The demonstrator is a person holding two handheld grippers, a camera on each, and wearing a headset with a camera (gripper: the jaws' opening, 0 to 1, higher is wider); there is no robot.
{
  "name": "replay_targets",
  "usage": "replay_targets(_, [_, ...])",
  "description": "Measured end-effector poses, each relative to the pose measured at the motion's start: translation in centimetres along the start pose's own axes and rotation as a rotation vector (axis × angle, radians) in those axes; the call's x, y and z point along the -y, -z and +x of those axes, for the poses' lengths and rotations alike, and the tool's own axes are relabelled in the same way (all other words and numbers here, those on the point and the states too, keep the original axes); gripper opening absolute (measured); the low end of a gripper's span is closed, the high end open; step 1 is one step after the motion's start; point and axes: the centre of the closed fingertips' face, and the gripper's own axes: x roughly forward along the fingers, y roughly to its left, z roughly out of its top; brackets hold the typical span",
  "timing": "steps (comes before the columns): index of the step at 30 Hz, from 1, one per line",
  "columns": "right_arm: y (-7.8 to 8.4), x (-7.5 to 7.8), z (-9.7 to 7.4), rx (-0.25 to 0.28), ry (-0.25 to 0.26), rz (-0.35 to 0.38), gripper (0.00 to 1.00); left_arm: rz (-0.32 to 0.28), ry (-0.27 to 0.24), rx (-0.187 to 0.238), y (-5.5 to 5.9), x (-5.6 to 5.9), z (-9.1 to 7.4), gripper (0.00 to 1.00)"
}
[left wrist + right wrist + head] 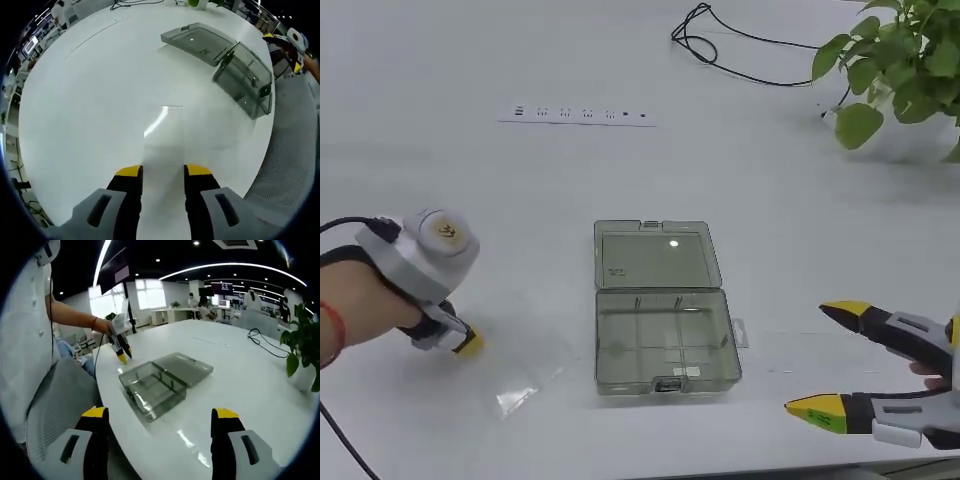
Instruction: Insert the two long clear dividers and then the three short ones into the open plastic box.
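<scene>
The open smoky plastic box (665, 345) sits mid-table with its lid (655, 255) laid flat behind it. A clear divider (525, 375) lies flat on the table to the left of the box. My left gripper (465, 343) is at its left end. In the left gripper view the divider (163, 131) runs between the narrowly set jaws of the left gripper (163, 171), its edges against them. The box (245, 75) is far ahead on the right. My right gripper (830, 360) hovers wide open and holding nothing right of the box (152, 387).
A small clear piece (740, 335) lies against the box's right side. A potted plant (900, 60), a black cable (740, 50) and a white strip (575, 113) are at the back. The table's front edge runs close below both grippers. A mesh chair (295, 150) stands beside it.
</scene>
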Motion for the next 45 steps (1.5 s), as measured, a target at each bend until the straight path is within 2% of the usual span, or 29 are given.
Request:
replay_targets(13, [0.0, -0.3, 0.2, 0.002, -0.004, 0.000, 0.84, 0.023, -0.008, -0.018, 0.0, 0.2, 0.1, 0.31])
replay_targets(18, [0.0, -0.2, 0.2, 0.003, -0.003, 0.000, 0.84, 0.063, -0.017, -0.062, 0.1, 0.4, 0.2, 0.31])
replay_targets(19, [0.0, -0.2, 0.2, 0.003, -0.002, 0.000, 0.84, 0.092, -0.024, -0.079, 0.2, 0.4, 0.2, 0.31])
replay_targets(21, [0.0, -0.1, 0.1, 0.004, 0.001, -0.001, 0.84, 0.075, -0.028, -0.086, 0.1, 0.5, 0.2, 0.31])
replay_targets(26, [0.1, 0.0, -0.1, 0.003, 0.005, -0.001, 0.84, 0.065, -0.012, -0.064, 0.2, 0.4, 0.0, 0.30])
replay_targets(27, [0.1, 0.0, -0.2, 0.003, 0.005, 0.000, 0.84, 0.038, 0.000, -0.052, 0.2, 0.5, 0.0, 0.30])
replay_targets(32, [0.1, -0.1, -0.1, 0.000, 0.003, -0.004, 0.84, 0.006, 0.025, -0.025, 0.3, 0.9, -0.1, 0.30])
replay_targets(45, [-0.4, -0.7, 0.1, -0.006, -0.013, -0.018, 0.84, -0.133, 0.085, 0.075, 0.1, 1.7, -0.7, 0.30])
